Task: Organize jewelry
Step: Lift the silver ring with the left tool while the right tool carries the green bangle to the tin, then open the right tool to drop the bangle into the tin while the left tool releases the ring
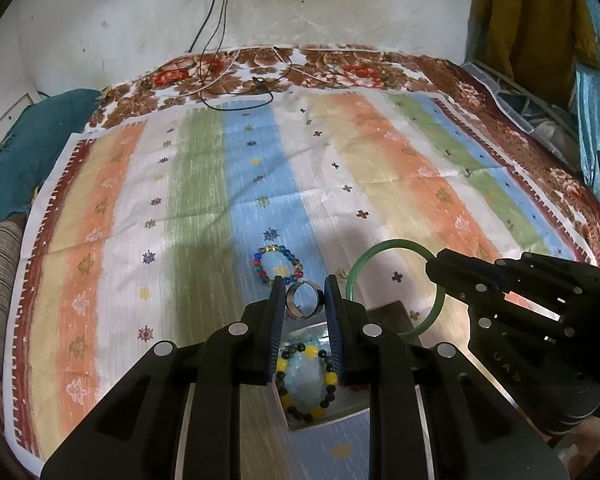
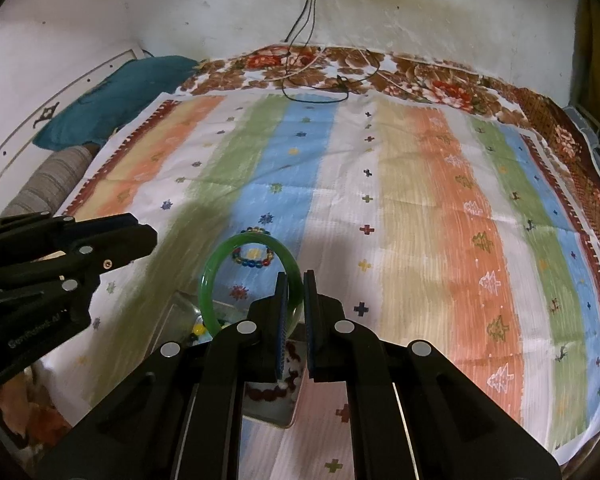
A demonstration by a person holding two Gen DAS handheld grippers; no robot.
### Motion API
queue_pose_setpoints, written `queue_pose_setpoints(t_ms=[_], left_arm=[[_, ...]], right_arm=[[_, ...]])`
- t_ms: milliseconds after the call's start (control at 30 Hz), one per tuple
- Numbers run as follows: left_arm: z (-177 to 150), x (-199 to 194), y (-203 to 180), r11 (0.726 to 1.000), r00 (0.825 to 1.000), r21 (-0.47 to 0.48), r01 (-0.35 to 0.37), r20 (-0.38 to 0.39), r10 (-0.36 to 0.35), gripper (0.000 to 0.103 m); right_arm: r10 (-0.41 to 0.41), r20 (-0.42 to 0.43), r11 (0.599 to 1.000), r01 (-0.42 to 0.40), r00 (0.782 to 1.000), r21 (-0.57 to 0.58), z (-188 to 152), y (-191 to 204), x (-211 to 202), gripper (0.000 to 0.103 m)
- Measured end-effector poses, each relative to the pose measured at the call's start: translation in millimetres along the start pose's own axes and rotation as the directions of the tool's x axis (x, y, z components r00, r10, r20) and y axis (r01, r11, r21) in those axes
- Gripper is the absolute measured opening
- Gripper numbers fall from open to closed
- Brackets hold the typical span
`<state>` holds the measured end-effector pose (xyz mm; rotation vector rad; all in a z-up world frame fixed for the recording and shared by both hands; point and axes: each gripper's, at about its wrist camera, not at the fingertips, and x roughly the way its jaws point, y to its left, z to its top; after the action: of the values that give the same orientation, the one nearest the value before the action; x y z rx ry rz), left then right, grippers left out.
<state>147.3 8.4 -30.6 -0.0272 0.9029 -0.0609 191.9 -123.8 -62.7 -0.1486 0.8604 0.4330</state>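
My left gripper (image 1: 305, 280) is shut on a wide silver ring (image 1: 305, 313), held above a small open box (image 1: 340, 416). A bracelet of yellow and dark beads (image 1: 305, 380) lies in the box. My right gripper (image 2: 295, 276) is shut on a green bangle (image 2: 252, 239), which stands upright over the box (image 2: 268, 416). A red bead bracelet (image 2: 268, 392) lies in the near compartment. A multicoloured bead bracelet (image 1: 276, 264) lies on the cloth beyond both grippers and shows through the bangle (image 2: 254, 258). The right gripper (image 1: 432, 268) with the green bangle (image 1: 396, 243) is to the right of the left one.
A striped cloth (image 1: 204, 184) covers a floral blanket (image 1: 340, 68) on a bed. Black and white cables (image 1: 240, 92) trail from a wall socket onto the far edge. A teal cushion (image 1: 28, 152) lies at the left, and clothes (image 1: 532, 20) hang at the right.
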Motion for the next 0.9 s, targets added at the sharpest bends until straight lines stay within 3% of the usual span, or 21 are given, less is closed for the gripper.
queue_pose_setpoints(t_ms=[667, 800, 833, 867, 900], left_arm=[[-13, -11, -6, 1.0, 1.0, 0.0, -0.002, 0.002, 0.002, 0.02], [-13, -11, -6, 1.0, 1.0, 0.0, -0.003, 0.001, 0.003, 0.02], [-14, -11, -6, 1.0, 1.0, -0.004, -0.007, -0.001, 0.007, 0.022], [-16, -12, -5, 1.0, 1.0, -0.014, -0.014, -0.002, 0.014, 0.031], [-17, -12, -4, 1.0, 1.0, -0.022, -0.016, -0.002, 0.016, 0.032]], right_arm=[[0.053, -0.01, 0.999, -0.053, 0.999, -0.006, -22, 10, -16, 0.009], [0.098, -0.026, 0.995, -0.098, 0.995, 0.01, -24, 10, -14, 0.011], [0.119, -0.033, 0.993, -0.118, 0.992, 0.016, -24, 10, -13, 0.021], [0.12, -0.039, 0.993, -0.119, 0.992, 0.02, -24, 10, -14, 0.047], [0.109, -0.036, 0.994, -0.109, 0.993, 0.021, -25, 10, -14, 0.055]])
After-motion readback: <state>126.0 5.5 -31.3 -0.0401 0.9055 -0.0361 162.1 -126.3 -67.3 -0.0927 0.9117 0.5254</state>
